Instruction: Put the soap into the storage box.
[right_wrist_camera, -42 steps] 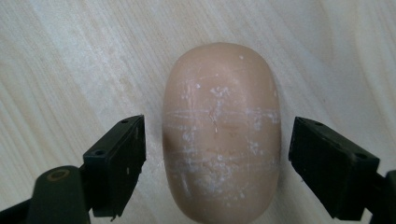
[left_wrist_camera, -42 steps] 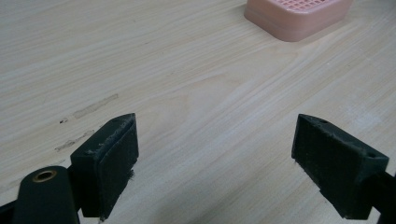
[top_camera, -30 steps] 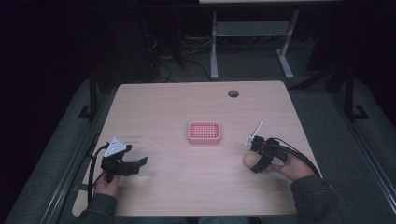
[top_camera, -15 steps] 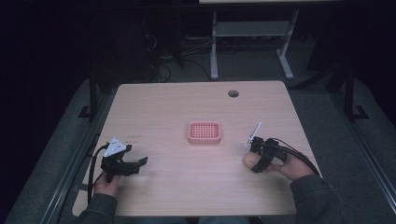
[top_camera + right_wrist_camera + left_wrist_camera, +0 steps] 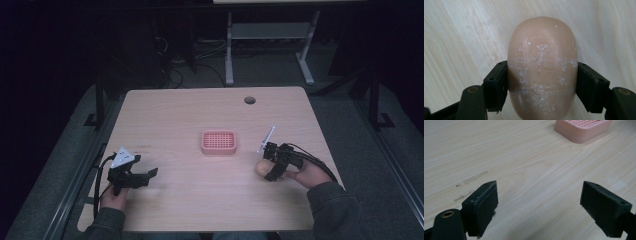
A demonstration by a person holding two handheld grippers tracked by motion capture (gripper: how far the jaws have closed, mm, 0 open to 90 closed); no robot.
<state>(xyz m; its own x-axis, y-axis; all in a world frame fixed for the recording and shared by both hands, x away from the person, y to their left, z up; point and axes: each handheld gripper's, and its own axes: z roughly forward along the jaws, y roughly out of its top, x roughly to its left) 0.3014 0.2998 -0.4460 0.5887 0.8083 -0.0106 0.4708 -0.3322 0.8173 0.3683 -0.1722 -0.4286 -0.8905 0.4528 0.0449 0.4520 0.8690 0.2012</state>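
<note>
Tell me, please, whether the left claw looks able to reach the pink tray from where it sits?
Probably yes: the left claw stands open, and bare table lies between it and the pink tray, nothing blocking. The right claw holds its soap bar off to the side.

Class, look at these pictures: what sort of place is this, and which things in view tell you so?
Probably a lab or workshop set up for recording, not a home. A bare wooden table with a cable hole stands on grey carpet, cables trail behind it, and a person holds a gripper in each hand.

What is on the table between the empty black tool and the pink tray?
Nothing: in the left gripper view, bare pale wooden table lies between the open left tool and the pink grid-topped plastic tray.
</note>
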